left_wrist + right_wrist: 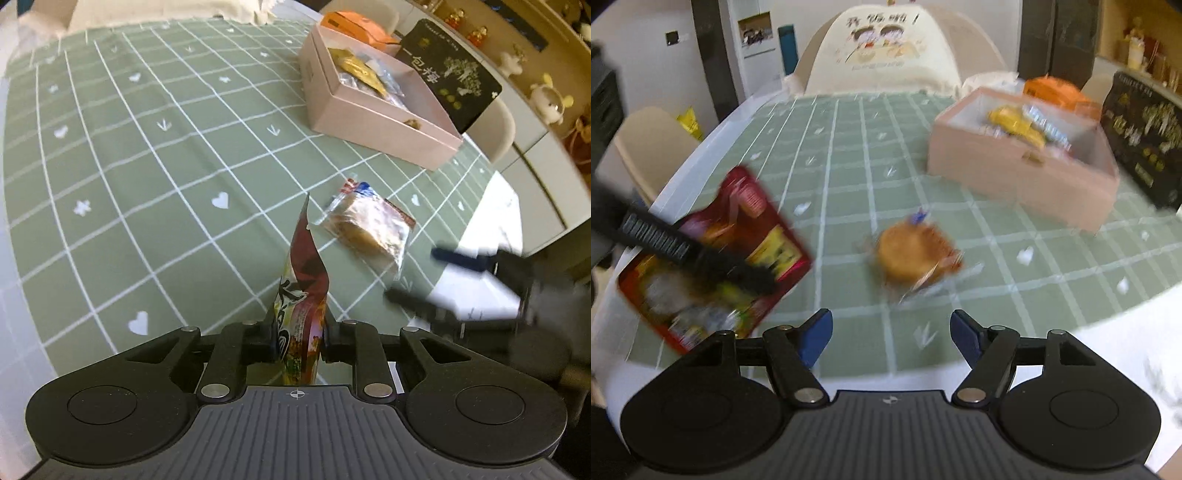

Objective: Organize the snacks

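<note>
Left wrist | red snack packet (301,314) pinched edge-on between fingers (334,334)

The left wrist view looks forward and steeply down along the left hand-held gripper (299,343), close above the green checked surface (147,177), with the pink box (369,122) far ahead to its right. The right wrist view looks forward and down along the right hand-held gripper (888,339), also close over the surface (849,155), facing a chair back (882,48) at the far edge. Both views share the surface, the pink box (1015,177), the clear-wrapped pastry (369,229) (912,254) lying just ahead, the red snack packet (303,295) (738,236), and each other's hand-held gripper at the side.
</note>
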{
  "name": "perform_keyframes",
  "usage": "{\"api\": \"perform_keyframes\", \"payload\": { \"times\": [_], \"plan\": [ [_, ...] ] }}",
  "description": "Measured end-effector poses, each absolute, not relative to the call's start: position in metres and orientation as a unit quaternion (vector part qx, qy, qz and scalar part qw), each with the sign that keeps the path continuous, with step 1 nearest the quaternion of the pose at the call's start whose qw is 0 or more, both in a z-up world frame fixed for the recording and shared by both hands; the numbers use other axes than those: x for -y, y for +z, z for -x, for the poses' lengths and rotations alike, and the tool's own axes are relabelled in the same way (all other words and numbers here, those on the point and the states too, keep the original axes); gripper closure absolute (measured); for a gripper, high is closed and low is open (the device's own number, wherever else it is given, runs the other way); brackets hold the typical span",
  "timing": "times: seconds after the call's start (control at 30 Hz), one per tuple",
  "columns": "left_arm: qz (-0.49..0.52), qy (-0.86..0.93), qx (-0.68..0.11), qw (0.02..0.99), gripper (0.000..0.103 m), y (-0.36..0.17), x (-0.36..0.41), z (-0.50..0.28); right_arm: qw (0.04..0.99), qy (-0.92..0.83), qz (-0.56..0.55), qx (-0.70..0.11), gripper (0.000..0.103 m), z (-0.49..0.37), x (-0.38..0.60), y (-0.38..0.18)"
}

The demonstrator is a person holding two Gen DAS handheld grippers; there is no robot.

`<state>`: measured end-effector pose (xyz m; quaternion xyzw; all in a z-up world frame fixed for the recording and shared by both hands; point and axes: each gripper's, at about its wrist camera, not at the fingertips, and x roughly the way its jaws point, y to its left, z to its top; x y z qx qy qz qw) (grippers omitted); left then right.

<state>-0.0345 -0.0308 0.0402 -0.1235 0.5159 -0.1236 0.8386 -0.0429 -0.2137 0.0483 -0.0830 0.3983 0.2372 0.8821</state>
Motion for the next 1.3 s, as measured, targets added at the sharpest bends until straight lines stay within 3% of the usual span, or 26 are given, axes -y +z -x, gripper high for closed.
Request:
{"api": "perform_keyframes", "payload": {
  "times": [0.27, 0.57, 0.83, 1.07, 1.3],
  "plan": [
    [0.111, -0.132, -0.517, 0.838, 0.079, 0.039, 0.035, 0.037, 0.875, 0.235, 0.083, -0.414, 0.027, -0.019, 0.199, 0.044],
    [0.158, -0.169, -0.542, 0.808, 0.075, 0.033, 0.027, 0.02, 0.866, 0.243, 0.091, -0.428, 0.047, -0.014, 0.19, 0.035],
    [0.126, -0.183, -0.557, 0.8, 0.077, 0.036, 0.036, 0.008, 0.866, 0.232, 0.098, -0.433, 0.049, 0.001, 0.199, 0.038],
    [0.103, -0.206, -0.494, 0.838, 0.078, 0.066, 0.041, 0.027, 0.882, 0.205, 0.08, -0.417, 0.049, 0.02, 0.229, 0.063],
    [0.17, -0.267, -0.43, 0.845, 0.078, 0.128, 0.055, -0.003, 0.892, 0.172, 0.02, -0.418, 0.049, 0.023, 0.261, 0.077]
  ]
}}
